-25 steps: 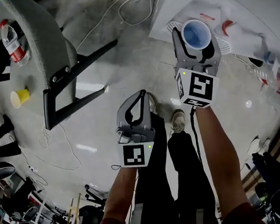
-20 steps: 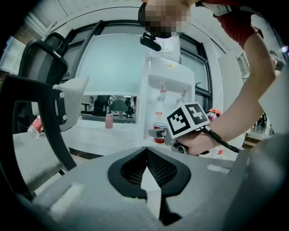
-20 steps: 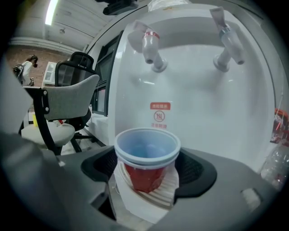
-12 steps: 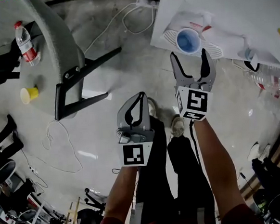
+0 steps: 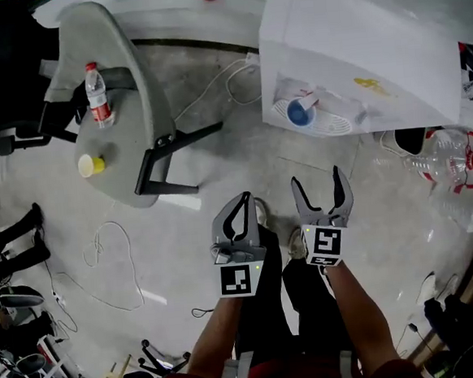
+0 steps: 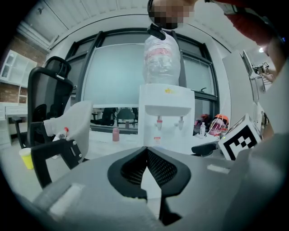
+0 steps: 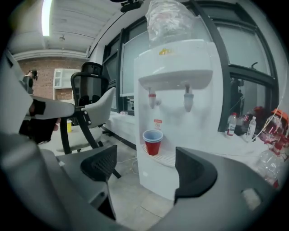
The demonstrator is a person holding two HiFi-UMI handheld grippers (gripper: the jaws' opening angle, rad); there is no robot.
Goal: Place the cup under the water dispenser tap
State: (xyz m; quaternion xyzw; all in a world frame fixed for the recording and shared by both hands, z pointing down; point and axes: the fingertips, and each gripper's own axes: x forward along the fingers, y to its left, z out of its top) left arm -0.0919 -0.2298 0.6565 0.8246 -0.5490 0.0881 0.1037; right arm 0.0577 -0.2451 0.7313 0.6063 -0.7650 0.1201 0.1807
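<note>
Right gripper view: the cup (image 7: 152, 141) stands upright under the left tap (image 7: 152, 100) of the dispenser (image 7: 180, 58), dead ahead but well apart from the wide, empty jaws of the right gripper (image 7: 146, 170); the left gripper (image 6: 146, 169), closed and empty, sits farther off.

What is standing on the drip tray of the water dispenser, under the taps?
A red cup stands upright on the drip tray, directly below one tap. Its inside looks blue; whether it holds water cannot be seen.
</note>
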